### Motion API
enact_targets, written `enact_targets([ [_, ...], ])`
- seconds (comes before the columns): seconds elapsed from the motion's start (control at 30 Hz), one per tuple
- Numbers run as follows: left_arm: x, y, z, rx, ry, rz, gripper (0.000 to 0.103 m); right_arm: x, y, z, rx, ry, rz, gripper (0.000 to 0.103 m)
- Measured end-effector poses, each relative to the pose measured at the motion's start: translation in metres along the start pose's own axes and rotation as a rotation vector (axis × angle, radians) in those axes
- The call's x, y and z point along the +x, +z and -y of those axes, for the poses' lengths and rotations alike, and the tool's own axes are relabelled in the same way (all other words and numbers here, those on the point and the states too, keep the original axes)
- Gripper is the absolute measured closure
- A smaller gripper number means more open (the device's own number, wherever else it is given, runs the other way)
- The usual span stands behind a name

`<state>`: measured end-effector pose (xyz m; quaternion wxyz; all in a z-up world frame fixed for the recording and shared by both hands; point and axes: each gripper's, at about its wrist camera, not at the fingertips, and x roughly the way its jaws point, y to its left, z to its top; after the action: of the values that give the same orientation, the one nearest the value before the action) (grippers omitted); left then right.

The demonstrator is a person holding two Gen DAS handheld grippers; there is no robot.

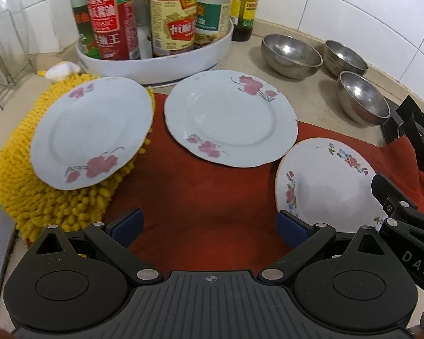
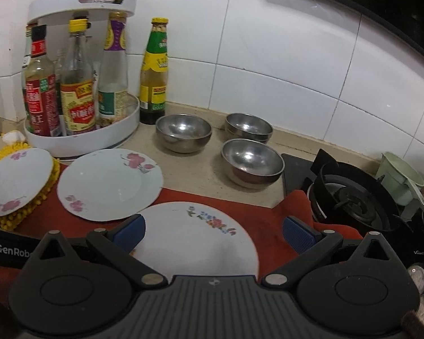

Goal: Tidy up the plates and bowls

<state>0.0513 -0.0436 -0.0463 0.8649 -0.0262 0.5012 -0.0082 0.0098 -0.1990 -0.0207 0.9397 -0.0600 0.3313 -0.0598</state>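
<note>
A: So, how do we expect these plates to handle?

B: Stiff, glazed and slippery, we judge, and breakable; the middle plate [image 1: 230, 117] already looks chipped at its right rim. We would take each by the rim, one pad above and one below. The left plate [image 1: 92, 132] lies tilted on the yellow chenille mat [image 1: 22, 189], so its raised near edge seems the easiest to catch.

A: And the bowls?

B: Light and tough, we think. Three steel bowls stand on the bare counter [image 2: 200, 175] far right of the plates: the left bowl [image 2: 183, 132], the far bowl [image 2: 248, 127] and the near bowl [image 2: 253, 163]. They should nest if gripped at the lip.

A: How do the plates look?

B: Two are pale with pink flowers. The small plate [image 2: 195, 240], white with a coloured floral border, lies nearest on the red cloth [image 1: 200, 197], to the right of the others.

A: And our tools?

B: The left gripper [image 1: 210, 226] stands wide apart, holding nothing, over the cloth. The right gripper [image 2: 213, 233] is likewise spread wide and empty, above the small plate.
</note>
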Motion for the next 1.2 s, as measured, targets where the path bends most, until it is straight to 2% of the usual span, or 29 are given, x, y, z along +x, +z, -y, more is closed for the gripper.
enact_targets([
  [0.2,0.018,0.002,0.011,0.024,-0.032,-0.04,0.002,0.017,0.0,0.011,-0.007,0.007,-0.029,0.003],
  [0.4,0.039,-0.005,0.028,0.09,-0.129,-0.091,0.003,0.042,-0.002,0.034,0.0,0.019,-0.073,0.003],
  [0.53,0.048,-0.005,0.038,0.118,-0.164,-0.108,0.004,0.066,-0.007,0.05,0.008,0.027,-0.113,0.004],
  [0.6,0.049,-0.003,0.042,0.132,-0.18,-0.098,0.004,0.077,-0.01,0.057,0.021,0.063,-0.135,0.004],
  [0.73,0.052,0.002,0.043,0.114,-0.279,-0.092,0.004,0.097,-0.013,0.063,0.037,0.165,-0.198,0.014],
  [0.87,0.055,0.005,0.049,0.129,-0.296,-0.083,0.003,0.113,-0.016,0.064,0.048,0.261,-0.265,0.026],
  [1.0,0.055,0.004,0.056,0.165,-0.365,-0.08,0.01,0.12,-0.017,0.067,0.054,0.346,-0.288,0.027],
  [1.2,0.057,-0.003,0.062,0.258,-0.383,-0.058,0.002,0.118,-0.018,0.077,0.039,0.443,-0.3,0.028],
])
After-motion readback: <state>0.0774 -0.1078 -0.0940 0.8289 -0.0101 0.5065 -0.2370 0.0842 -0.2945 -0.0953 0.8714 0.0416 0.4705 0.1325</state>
